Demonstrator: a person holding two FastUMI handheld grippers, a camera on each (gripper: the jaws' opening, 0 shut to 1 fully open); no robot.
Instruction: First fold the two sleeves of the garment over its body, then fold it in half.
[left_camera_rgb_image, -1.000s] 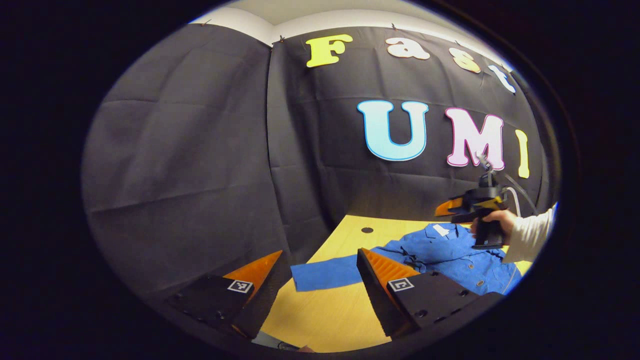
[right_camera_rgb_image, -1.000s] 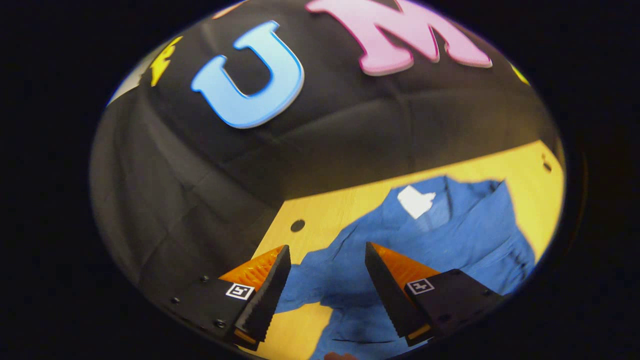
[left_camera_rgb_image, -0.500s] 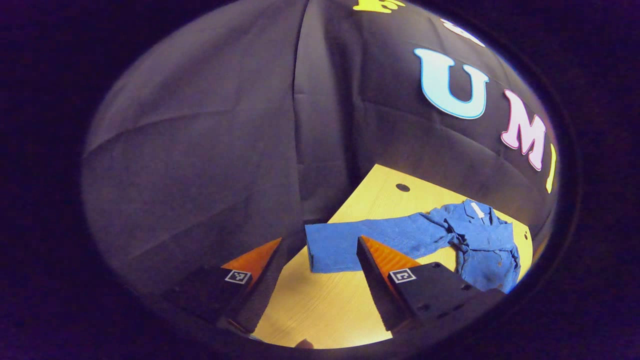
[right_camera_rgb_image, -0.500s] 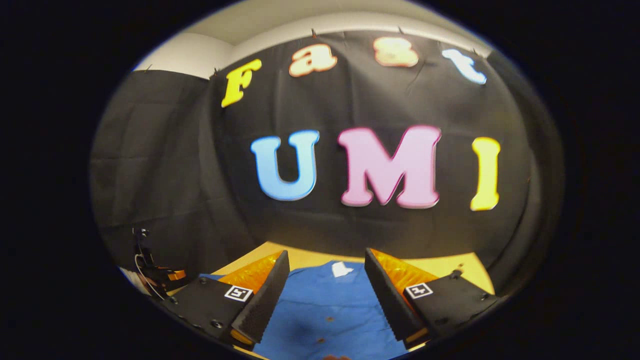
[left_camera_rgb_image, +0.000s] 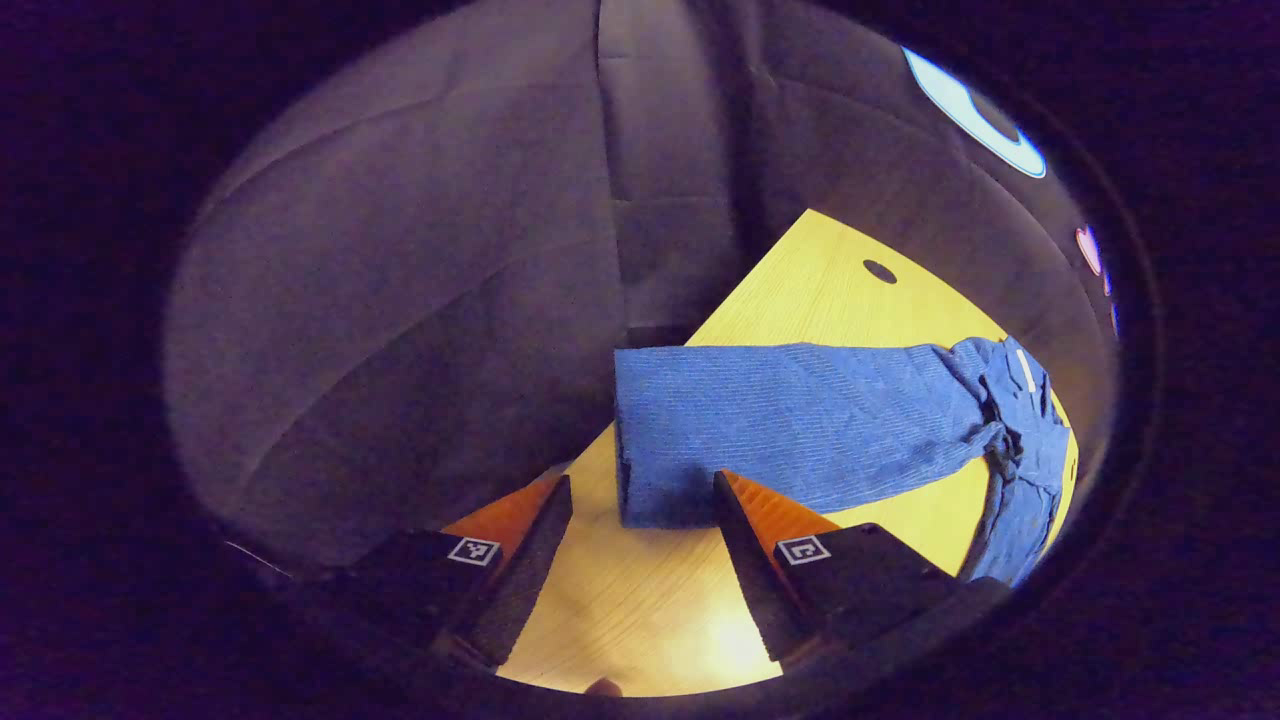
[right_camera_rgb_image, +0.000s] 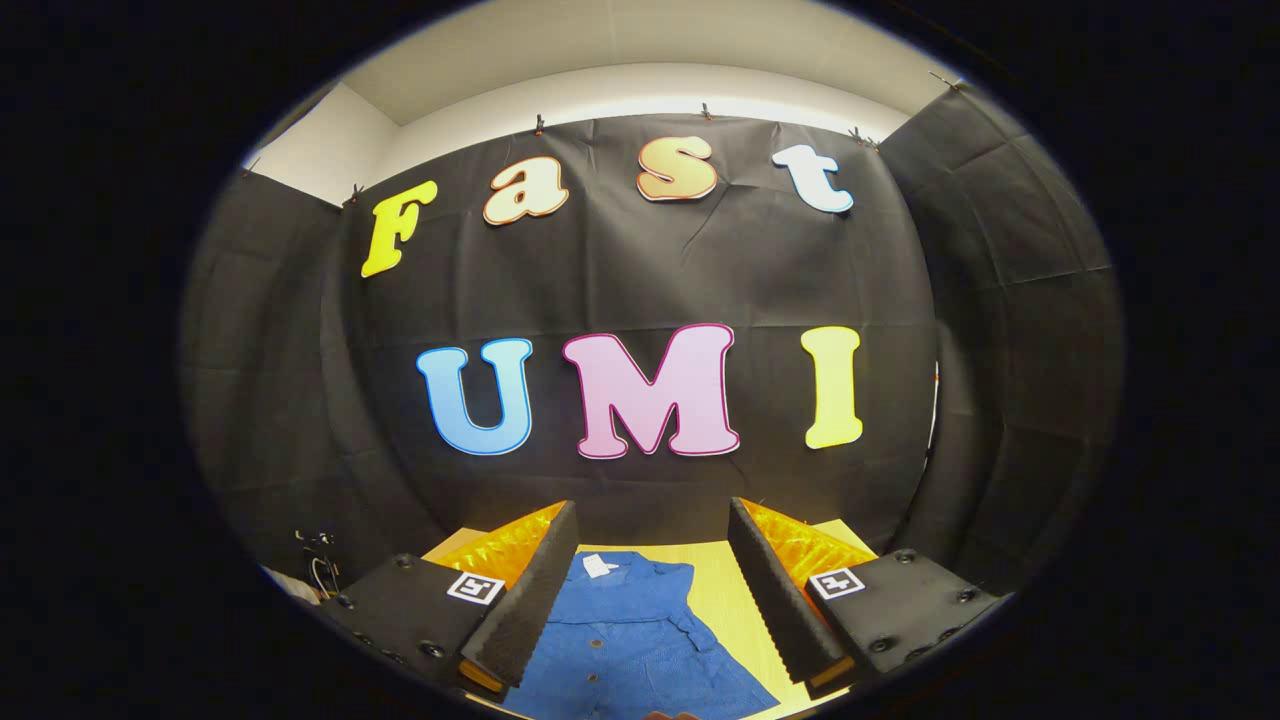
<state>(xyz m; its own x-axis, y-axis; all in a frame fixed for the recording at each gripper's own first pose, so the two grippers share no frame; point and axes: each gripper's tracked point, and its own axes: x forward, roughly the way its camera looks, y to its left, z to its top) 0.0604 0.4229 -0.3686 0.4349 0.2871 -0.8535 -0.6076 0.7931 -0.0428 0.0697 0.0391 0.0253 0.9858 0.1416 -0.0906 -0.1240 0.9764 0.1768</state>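
Ahead of my left gripper one sleeve stretches across the table, with the garment body beyond it, before my right gripper.

L gripper has tipped down and closed in on the outstretched sleeve of the blue shirt: 1.0 s ago the sleeve end lay small and farther off betw. its fingers, now the cuff end sits just ahead of the fingertips, much larger in left gripper view. More counter visible under it. Fingers same spread, holding nothing.

R gripper, seen 1.0 s ago in left gripper view held by a hand over the shirt body, has gone from that view. It has pulled back and levelled: right gripper view went from looking down on the collar area to facing the wall, shirt front now low betw. its fingers. Spread unchanged.
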